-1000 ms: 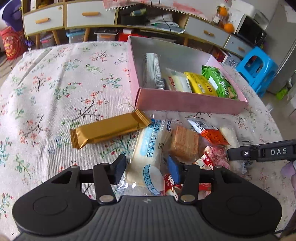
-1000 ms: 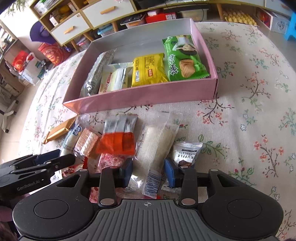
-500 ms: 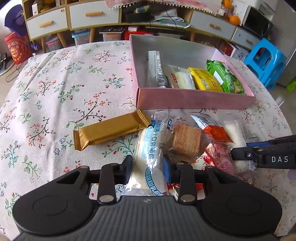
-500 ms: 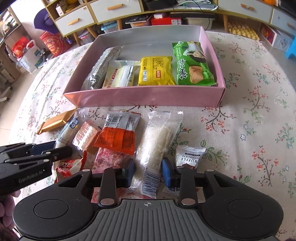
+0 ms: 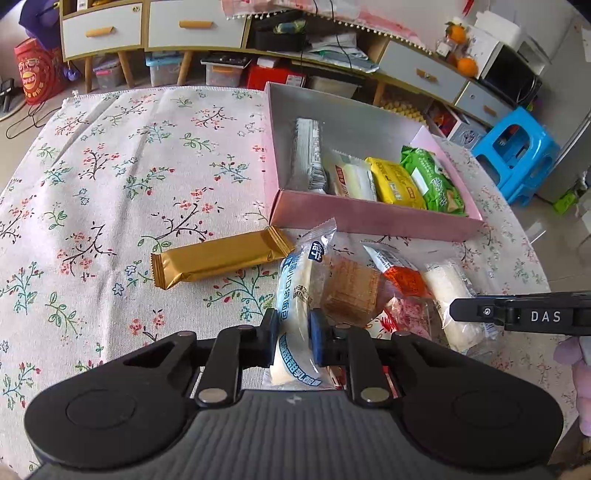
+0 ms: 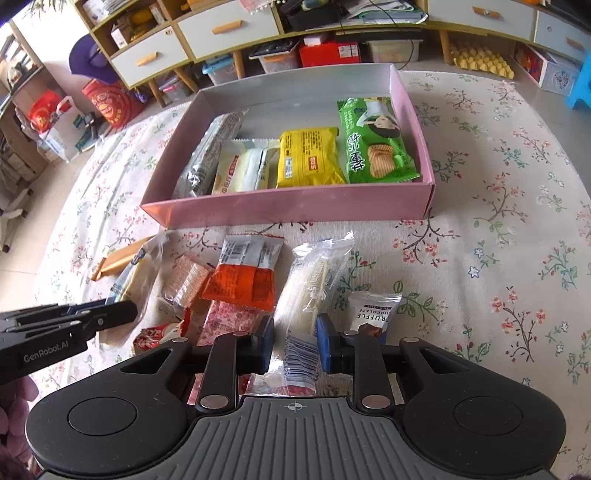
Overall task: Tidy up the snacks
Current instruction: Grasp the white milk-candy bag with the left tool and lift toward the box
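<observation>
My left gripper (image 5: 294,328) is shut on the near end of a blue-and-white bread packet (image 5: 299,280) that lies on the floral tablecloth. The jaws of my right gripper (image 6: 295,341) are closing, and their pads pinch a clear packet of white crackers (image 6: 314,280) near its barcode end. Between the two packets lie a wafer packet (image 5: 351,291), an orange packet (image 6: 243,280) and a pink packet (image 6: 225,317). A gold bar (image 5: 218,260) lies to the left and a chocolate truffle packet (image 6: 373,310) to the right. Behind them the pink box (image 6: 288,206) holds several packets in a row.
The table has a floral cloth (image 5: 110,184), with open cloth left of the box and right of the truffle packet. Each gripper shows in the other's view: right gripper (image 5: 454,310), left gripper (image 6: 129,310). Drawer cabinets (image 5: 177,26) and a blue stool (image 5: 517,147) stand beyond the table.
Both pairs of jaws have narrowed: the left onto the blue-and-white packet, the right onto the clear cracker packet. Neither hand has shifted much, and the packets still lie on the cloth.
</observation>
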A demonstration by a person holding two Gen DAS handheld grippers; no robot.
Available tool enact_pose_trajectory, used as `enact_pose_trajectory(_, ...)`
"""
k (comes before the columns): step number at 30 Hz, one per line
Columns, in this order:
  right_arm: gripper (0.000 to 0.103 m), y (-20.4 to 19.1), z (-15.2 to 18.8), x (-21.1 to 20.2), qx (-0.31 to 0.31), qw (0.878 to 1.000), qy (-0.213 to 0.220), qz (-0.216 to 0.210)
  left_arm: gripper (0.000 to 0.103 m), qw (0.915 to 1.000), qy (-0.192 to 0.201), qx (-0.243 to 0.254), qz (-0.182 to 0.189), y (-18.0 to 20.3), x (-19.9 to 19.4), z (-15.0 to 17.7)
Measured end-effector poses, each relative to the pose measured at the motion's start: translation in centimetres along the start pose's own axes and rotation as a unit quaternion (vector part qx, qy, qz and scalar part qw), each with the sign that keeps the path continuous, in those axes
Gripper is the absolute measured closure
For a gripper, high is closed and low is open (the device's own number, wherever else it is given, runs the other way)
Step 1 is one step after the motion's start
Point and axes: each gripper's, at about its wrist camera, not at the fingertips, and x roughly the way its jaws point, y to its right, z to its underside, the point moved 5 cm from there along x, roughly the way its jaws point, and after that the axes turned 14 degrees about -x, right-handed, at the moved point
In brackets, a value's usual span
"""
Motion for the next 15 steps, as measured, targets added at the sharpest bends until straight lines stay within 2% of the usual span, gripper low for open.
enact_pose_trajectory(15,0.081,1.0,-1.4,-2.3,0.040,0.998,0.034,-0.033,0.088,0.9983,0.018,-0.044,0.033,0.3,-1.2,-1.3)
